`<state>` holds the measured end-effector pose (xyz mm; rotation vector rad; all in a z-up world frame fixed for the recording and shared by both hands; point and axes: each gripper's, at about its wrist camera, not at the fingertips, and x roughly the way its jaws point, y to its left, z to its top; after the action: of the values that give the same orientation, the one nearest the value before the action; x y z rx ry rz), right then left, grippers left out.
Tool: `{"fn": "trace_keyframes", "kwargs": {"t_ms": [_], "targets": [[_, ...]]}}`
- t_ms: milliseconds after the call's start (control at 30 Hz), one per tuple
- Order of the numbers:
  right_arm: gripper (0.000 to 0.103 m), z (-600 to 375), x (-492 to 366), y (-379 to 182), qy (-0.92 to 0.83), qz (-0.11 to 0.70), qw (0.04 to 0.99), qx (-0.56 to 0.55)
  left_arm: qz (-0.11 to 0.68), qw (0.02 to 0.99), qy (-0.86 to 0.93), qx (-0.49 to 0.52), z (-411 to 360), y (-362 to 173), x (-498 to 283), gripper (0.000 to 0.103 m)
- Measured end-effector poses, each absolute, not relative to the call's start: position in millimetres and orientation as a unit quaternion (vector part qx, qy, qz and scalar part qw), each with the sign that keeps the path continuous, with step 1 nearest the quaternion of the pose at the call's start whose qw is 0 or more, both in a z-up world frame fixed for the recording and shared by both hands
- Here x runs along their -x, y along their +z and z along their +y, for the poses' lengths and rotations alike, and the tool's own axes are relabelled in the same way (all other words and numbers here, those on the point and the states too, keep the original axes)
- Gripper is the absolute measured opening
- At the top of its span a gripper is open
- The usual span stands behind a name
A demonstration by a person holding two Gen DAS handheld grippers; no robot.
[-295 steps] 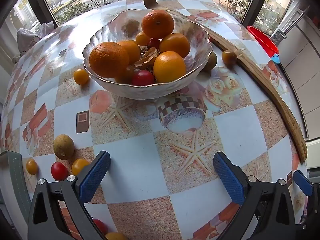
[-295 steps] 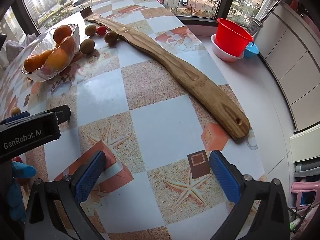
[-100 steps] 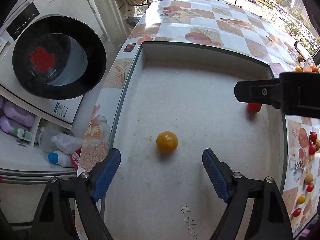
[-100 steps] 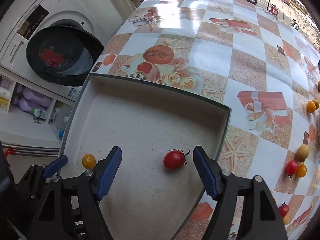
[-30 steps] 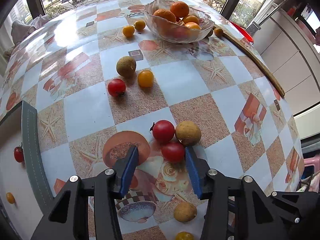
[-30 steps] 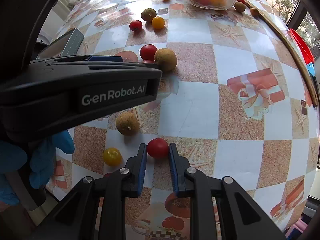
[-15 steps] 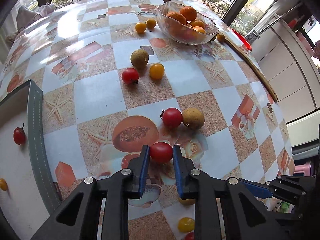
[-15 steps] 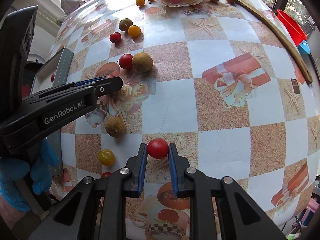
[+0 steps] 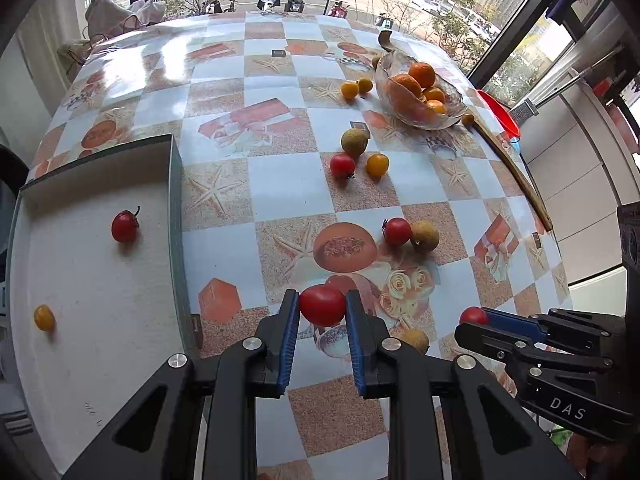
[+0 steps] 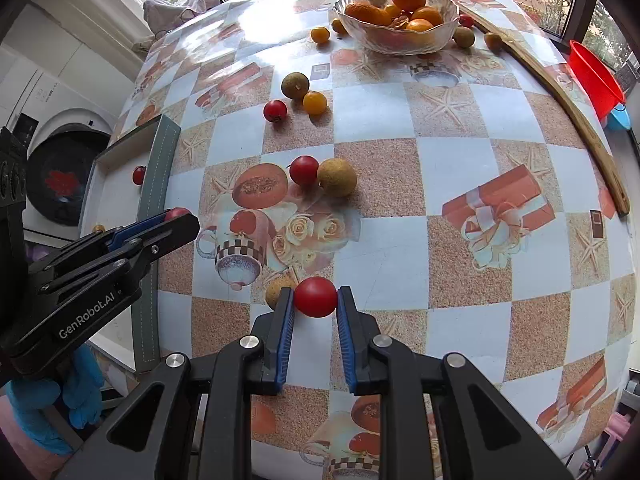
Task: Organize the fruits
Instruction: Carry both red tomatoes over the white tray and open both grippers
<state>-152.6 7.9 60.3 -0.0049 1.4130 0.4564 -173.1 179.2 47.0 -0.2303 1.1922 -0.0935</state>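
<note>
My left gripper (image 9: 322, 314) is shut on a red cherry tomato (image 9: 322, 305) and holds it above the table, right of the grey tray (image 9: 176, 208). The tray holds a red tomato (image 9: 124, 227) and a small yellow one (image 9: 44, 317). My right gripper (image 10: 314, 308) is shut on another red cherry tomato (image 10: 315, 297), lifted over the table. It shows in the left wrist view (image 9: 476, 318) at the lower right. Loose tomatoes (image 9: 397, 231) and brown fruits (image 9: 425, 236) lie on the table.
A glass bowl (image 10: 448, 36) of oranges stands at the far side. A long wooden board (image 10: 560, 92) runs along the right edge, with a red bucket (image 10: 596, 80) beyond it. A washing machine (image 10: 60, 176) stands left of the table, below the tray.
Both grippers have lifted with their tomatoes and swung left toward the tray. The tray now fills more of the left wrist view.
</note>
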Motion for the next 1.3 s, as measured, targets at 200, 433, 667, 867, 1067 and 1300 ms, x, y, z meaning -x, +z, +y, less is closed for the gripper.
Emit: {"fn": "trace_keyframes", "kwargs": {"t_ms": [200,433,667,867,1067,1300], "targets": [[0.023,52,150,66,0.242,0.637,0.732,0.019,0.551,0.825,0.001,0.127,223,54,194,0.025],[0.023,118,148,70,0.295,0.627,0.720,0.044,0.548,0.821,0.066,0.144,282,50,223,0.025],[0.023,182,148,60,0.335,0.629,0.700,0.058,0.550,0.809,0.132,0.160,335,35,247,0.025],[0.023,229,151,39,0.348,0.639,0.681,0.079,0.560,0.795,0.169,0.162,363,18,261,0.025],[0.023,249,154,26,0.347,0.647,0.673,0.096,0.568,0.788,0.175,0.159,366,9,266,0.025],[0.024,258,152,14,0.336,0.653,0.670,0.109,0.577,0.786,0.180,0.129,360,7,264,0.026]]}}
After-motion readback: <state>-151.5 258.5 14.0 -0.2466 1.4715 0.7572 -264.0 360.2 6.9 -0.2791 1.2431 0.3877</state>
